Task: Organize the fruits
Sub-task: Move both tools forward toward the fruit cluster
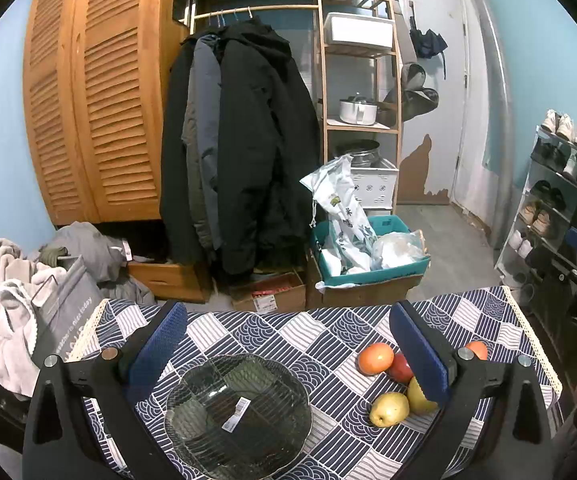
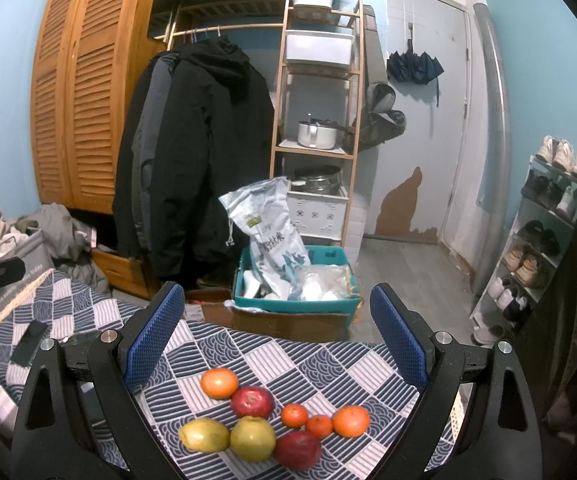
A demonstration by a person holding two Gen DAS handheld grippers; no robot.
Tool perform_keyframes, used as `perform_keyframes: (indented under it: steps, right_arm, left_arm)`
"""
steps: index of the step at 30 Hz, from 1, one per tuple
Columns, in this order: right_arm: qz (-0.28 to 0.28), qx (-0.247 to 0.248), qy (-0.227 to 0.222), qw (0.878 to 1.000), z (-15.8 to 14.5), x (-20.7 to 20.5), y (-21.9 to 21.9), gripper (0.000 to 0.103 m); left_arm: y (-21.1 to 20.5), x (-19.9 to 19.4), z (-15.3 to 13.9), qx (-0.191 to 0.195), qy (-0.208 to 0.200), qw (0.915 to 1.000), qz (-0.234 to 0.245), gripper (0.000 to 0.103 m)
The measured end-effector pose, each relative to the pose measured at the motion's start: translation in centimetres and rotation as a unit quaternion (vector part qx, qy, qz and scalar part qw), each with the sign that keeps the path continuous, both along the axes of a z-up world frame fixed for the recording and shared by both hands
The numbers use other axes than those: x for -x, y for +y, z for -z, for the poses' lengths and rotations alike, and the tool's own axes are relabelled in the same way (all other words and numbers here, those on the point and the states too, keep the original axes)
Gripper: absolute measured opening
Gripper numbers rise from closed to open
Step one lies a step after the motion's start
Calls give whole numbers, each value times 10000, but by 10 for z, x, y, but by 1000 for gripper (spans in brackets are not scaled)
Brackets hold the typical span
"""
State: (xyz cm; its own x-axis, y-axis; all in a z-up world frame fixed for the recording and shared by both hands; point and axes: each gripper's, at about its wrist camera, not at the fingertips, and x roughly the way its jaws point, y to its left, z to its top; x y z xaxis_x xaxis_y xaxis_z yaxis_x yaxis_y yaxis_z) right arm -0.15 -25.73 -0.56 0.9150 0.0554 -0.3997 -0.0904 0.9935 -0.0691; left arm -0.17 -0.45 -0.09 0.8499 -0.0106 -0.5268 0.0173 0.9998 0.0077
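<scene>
A dark glass plate [image 1: 192,432] with a white sticker lies on the patterned tablecloth, below my open left gripper [image 1: 288,344], which holds nothing. To its right sit a large orange [image 1: 375,358], a red apple [image 1: 399,368] and two yellow pears [image 1: 388,409], partly hidden by the right finger. My right gripper [image 2: 278,340] hangs open and empty above the fruit group: a large orange [image 2: 219,383], two red apples [image 2: 253,401], two yellow pears [image 2: 203,435], two small tangerines [image 2: 294,415] and another orange [image 2: 351,421].
The blue-and-white tablecloth [image 2: 320,364] ends at a far edge, with a teal crate [image 2: 340,304] on a cardboard box beyond it. A dark flat phone-like object [image 2: 28,342] lies at the table's left. A laundry pile [image 1: 4,292] sits left, a shoe rack [image 2: 536,248] right.
</scene>
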Motion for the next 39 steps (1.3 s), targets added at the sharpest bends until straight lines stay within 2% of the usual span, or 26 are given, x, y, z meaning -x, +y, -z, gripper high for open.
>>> perform_keyframes:
  steps: [10,12,16,24,31,39]
  right_arm:
    - [34,-42,37,10000,5,2,4,93]
    - [48,-65,70,9999,17,6,-15,93]
    - [72,-120,188,9997,20,4,-23,92]
    - [174,-292,695,9970,38,-8,-46,92]
    - [342,-398,1188,9915,63,-16,-67,92]
    - [507,-306,1798,9819,104,-27,-81,92]
  left_arm:
    - [-6,-3,4,-75,16,10000,29,102]
    - [-10,-6,8,-89,56,9999,56,102]
    - [-16,-15,20,-70,229,9996,175,102]
    - [-29,-28,52,21,660,9971,380,102]
    - [-45,-37,76,-77,912,9945,514,102]
    - [-63,-51,107,-112,1321,9889,671,102]
